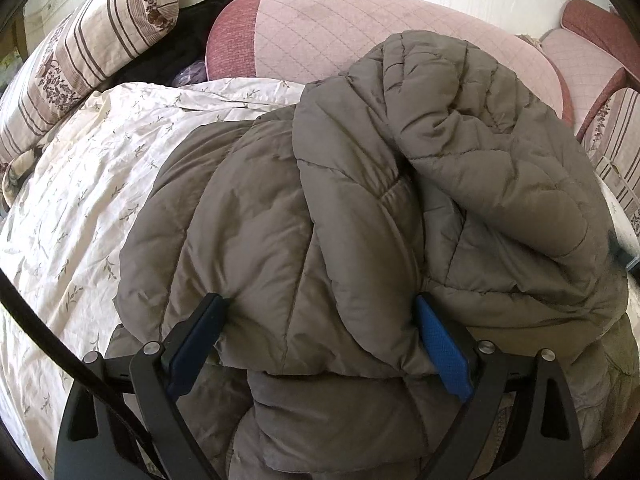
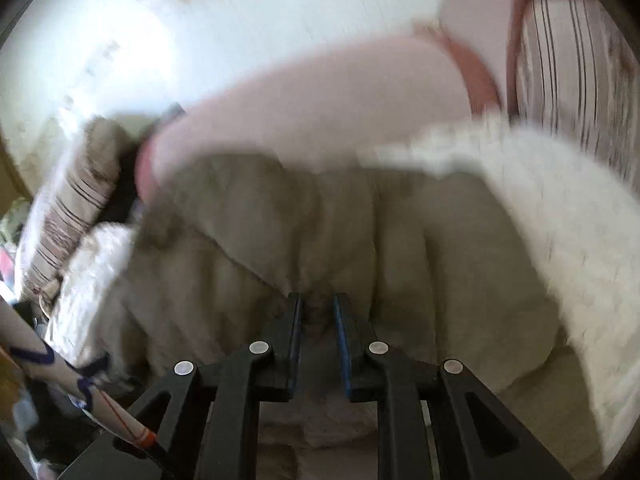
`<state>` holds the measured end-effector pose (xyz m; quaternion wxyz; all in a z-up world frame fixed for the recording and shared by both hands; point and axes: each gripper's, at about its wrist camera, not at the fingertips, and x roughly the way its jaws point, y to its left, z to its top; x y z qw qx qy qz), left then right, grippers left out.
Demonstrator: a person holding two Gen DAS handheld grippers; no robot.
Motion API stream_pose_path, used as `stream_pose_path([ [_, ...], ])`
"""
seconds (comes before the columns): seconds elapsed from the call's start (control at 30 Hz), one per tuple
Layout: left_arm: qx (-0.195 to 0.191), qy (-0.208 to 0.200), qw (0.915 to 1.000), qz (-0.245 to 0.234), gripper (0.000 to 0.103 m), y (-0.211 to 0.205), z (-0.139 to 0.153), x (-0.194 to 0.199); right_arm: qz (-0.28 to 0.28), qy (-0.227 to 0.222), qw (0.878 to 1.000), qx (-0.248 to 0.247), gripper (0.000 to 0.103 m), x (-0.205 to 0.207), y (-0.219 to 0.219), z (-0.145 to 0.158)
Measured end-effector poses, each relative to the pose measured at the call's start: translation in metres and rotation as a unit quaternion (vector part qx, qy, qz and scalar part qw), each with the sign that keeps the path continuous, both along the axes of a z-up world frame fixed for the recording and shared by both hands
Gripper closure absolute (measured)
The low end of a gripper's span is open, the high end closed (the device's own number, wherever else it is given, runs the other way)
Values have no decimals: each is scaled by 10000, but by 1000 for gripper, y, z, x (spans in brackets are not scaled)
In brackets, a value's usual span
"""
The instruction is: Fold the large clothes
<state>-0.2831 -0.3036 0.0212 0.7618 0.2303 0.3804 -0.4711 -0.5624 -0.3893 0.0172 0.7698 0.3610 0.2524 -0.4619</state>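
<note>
My left gripper (image 1: 320, 320) is spread wide, its blue pads (image 1: 444, 352) straddling a thick fold of the grey-brown puffer jacket (image 1: 280, 220); they touch the fabric's flanks, but I can't say they squeeze it. The jacket lies bunched on the floral bedsheet (image 1: 80, 184), straight ahead of and beneath this claw. Its long axis seems to run away from me toward the pink quilted headboard (image 1: 340, 36), with a loose flap or sleeve heaped on the right half. A striped pillow (image 1: 88, 60) sits far left, well apart.

My right gripper (image 2: 318, 312) is nearly pressed together, a narrow gap left, with a small pinch of jacket (image 2: 360, 232) seemingly between the tips. Motion blur hides whether it truly holds. Judging by both views, each claw is at the near edge; the left is better placed for the bulk. Hem, collar and zip are hidden.
</note>
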Motion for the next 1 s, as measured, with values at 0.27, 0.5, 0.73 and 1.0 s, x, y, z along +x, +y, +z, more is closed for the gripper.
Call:
stream_pose_path([
  [0.27, -30, -76, 10000, -9, 8, 2, -2, -2, -6, 24, 9998, 215, 86, -2, -6, -15],
  [0.5, -120, -173, 9998, 10, 9, 8, -2, -8, -86, 37, 9999, -71, 79, 1, 6, 8],
  [0.73, -165, -236, 9996, 48, 9, 10, -1, -13, 343, -291, 9951, -880, 60, 18, 30, 37],
  [1.0, -158, -256, 9995, 21, 9, 9, 0, -15, 678, 98, 9976, -63, 55, 40, 14, -6],
])
